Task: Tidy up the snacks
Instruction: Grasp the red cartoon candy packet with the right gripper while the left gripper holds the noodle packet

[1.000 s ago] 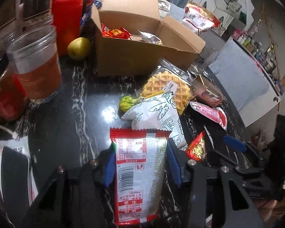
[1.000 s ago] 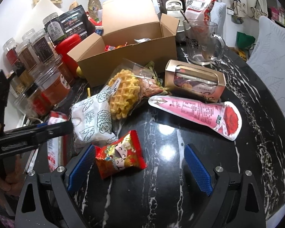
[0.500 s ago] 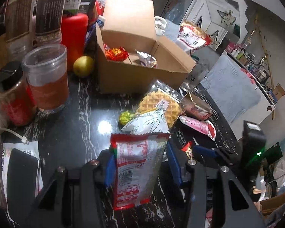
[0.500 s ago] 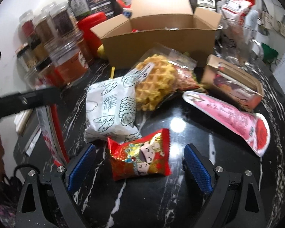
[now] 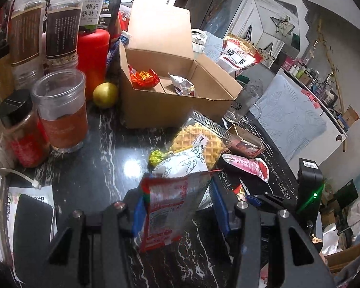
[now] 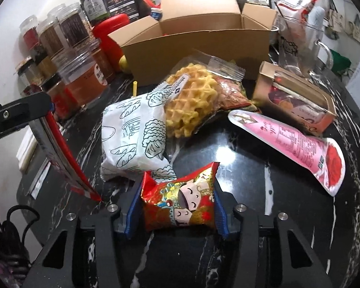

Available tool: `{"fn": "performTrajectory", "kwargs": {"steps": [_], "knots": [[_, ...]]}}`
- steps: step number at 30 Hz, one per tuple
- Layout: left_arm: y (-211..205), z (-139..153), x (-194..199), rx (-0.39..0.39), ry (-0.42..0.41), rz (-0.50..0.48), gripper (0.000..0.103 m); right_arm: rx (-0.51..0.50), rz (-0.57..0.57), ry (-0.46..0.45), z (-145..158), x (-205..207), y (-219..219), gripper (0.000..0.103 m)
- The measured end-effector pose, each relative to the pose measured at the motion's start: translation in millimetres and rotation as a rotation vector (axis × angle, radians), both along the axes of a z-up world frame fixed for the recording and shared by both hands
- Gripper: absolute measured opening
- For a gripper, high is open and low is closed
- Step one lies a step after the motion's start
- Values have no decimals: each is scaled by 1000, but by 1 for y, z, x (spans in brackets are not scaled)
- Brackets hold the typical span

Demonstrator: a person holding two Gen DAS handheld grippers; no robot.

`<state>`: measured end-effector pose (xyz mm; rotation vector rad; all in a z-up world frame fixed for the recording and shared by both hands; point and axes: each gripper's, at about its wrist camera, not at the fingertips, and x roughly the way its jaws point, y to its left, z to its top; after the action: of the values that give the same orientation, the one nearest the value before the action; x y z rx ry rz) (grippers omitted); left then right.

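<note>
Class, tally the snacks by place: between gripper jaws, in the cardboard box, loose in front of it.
Between jaws: 2, red-and-white packet (left gripper), red cartoon-print packet (right gripper, jaws closing)
In brown cardboard box: 2 visible, red foil sweet, silver foil packet
Loose on black table: 6, white bread-print bag, clear-wrapped waffle, brown packet, gold window carton, pink pouch, green-wrapped lollipop
Total: 10

This is a home, a lived-in room and not a shop. A black marble bench (image 5: 103, 168) carries food jars (image 5: 62, 110), a glass mug (image 6: 297, 45), a pear (image 5: 105, 94) and a cardboard box (image 5: 170, 96). Behind it stand a white cabinet (image 5: 271, 24), a pale blue pillow (image 5: 292, 117) and a shelf with small bottles (image 5: 300, 69).
</note>
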<state>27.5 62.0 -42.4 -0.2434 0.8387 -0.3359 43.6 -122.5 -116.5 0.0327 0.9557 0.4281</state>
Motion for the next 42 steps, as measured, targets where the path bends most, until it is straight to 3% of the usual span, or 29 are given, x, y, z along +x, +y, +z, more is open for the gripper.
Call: {"fn": "performTrajectory", "kwargs": {"steps": [16,19,24,34,40,42], "knots": [[-9,38,-6,15,-138,-18,47,62,-21,-100,40,-17,-17,50],[-6,31,-2,-7,-100,-17,47,56,-32,-103,41,-13,-16,50],[4,21,-7,31,-49,62,47,70,-27,-83,38,-17,-17,50],[4,-46,-4,132,224,96,47,71,-13,-50,29,-25,-13,50],[-3,-71,-9,222,281,126,48,69,-21,-44,26,-33,-16,51],[-3,-76,-9,245,287,136,53,66,-22,-40,25,-35,-16,51]]}}
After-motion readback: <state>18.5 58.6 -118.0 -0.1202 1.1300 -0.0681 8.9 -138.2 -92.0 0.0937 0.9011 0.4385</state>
